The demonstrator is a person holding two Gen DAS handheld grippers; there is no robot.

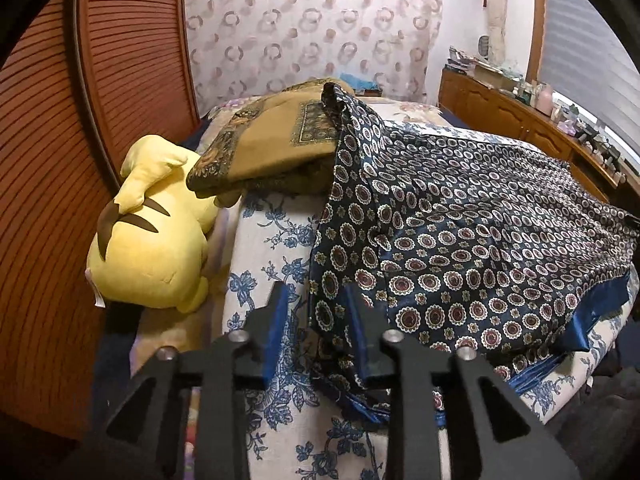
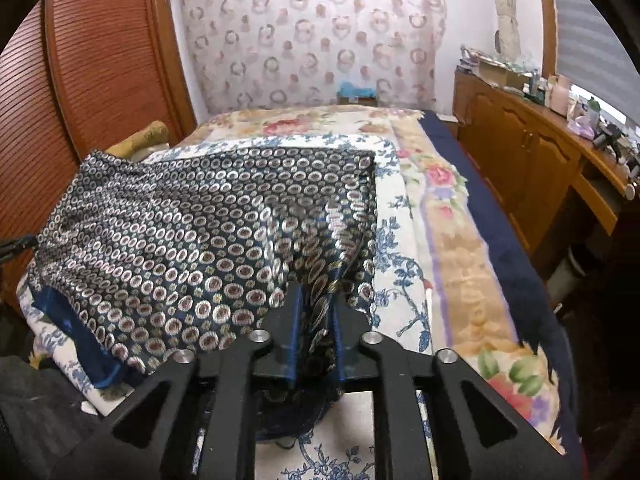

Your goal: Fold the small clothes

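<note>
A dark blue patterned garment point(image 1: 460, 232) is spread across a floral bedspread point(image 1: 272, 240) on a bed, with one far corner draped over a folded brown cloth point(image 1: 272, 140) beside a yellow plush toy point(image 1: 156, 240). The left gripper point(image 1: 316, 300) is seen with its jaws parted; the garment's near edge lies between them, apparently unpressed. The right gripper point(image 2: 316, 300) is seen with its jaws narrow and a bunched fold of the garment point(image 2: 200, 232) between the pads; whether the cloth is truly pinched or just released cannot be told. A fold appears to be in hand, judged from the doubled near edge. The next move would call for a firm hold on both near corners. The garment's type is hard to make out, and its underside and the person's hands are hidden.
</note>
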